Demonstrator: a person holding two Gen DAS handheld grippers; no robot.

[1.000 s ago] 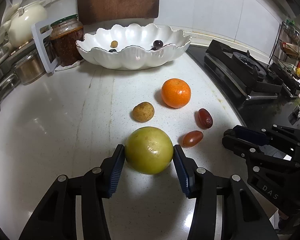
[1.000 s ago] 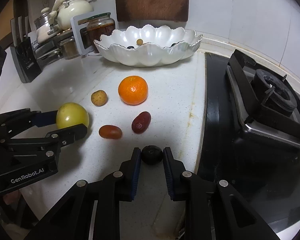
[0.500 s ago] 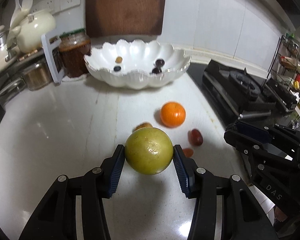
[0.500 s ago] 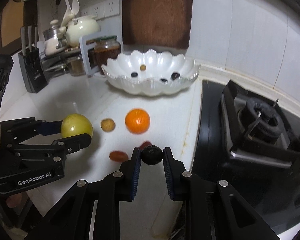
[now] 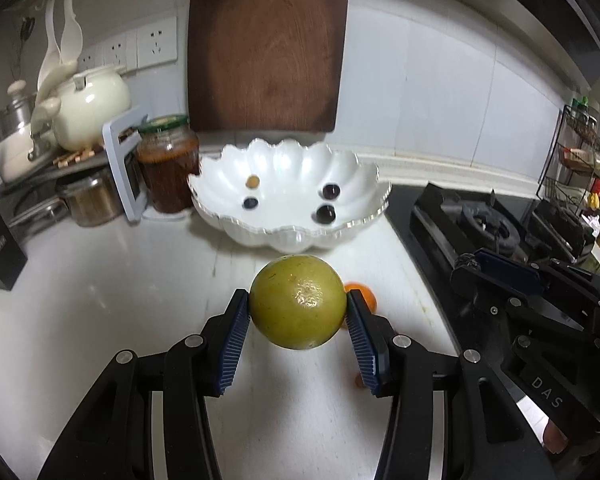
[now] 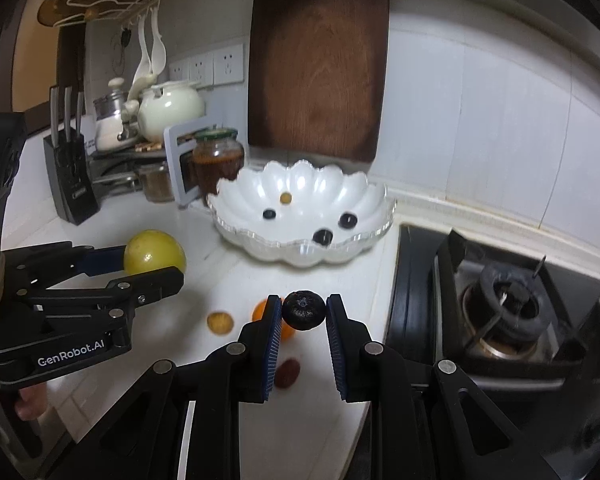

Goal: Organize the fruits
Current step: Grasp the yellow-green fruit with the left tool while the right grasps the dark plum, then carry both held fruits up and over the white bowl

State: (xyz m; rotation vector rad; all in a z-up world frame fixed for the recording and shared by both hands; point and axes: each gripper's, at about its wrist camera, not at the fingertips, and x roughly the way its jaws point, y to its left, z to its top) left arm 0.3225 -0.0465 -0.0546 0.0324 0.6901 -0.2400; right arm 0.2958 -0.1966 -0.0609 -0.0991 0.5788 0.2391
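My left gripper (image 5: 298, 312) is shut on a large yellow-green citrus fruit (image 5: 298, 307) and holds it above the white counter, short of the white scalloped bowl (image 5: 356, 184). My right gripper (image 6: 303, 311) is shut on a small dark round fruit (image 6: 303, 310), also raised above the counter. The bowl (image 6: 364, 196) holds one small tan fruit (image 6: 285, 198) and three dark ones. On the counter below lie an orange (image 5: 364, 294), a small tan fruit (image 6: 220, 322) and a dark red fruit (image 6: 287, 372). The left gripper with its fruit (image 6: 154, 253) shows in the right wrist view.
A gas stove (image 6: 500, 312) fills the right side. A jar (image 5: 168, 168), a white rack (image 5: 120, 164), pots, a teapot (image 5: 90, 106) and a knife block (image 6: 70, 176) stand at the back left. A wooden board (image 5: 266, 44) leans on the wall behind the bowl.
Both grippers have lifted their fruits off the counter and risen. The bowl's inside now shows more fully, and the fruits left on the counter sit lower and partly hidden.
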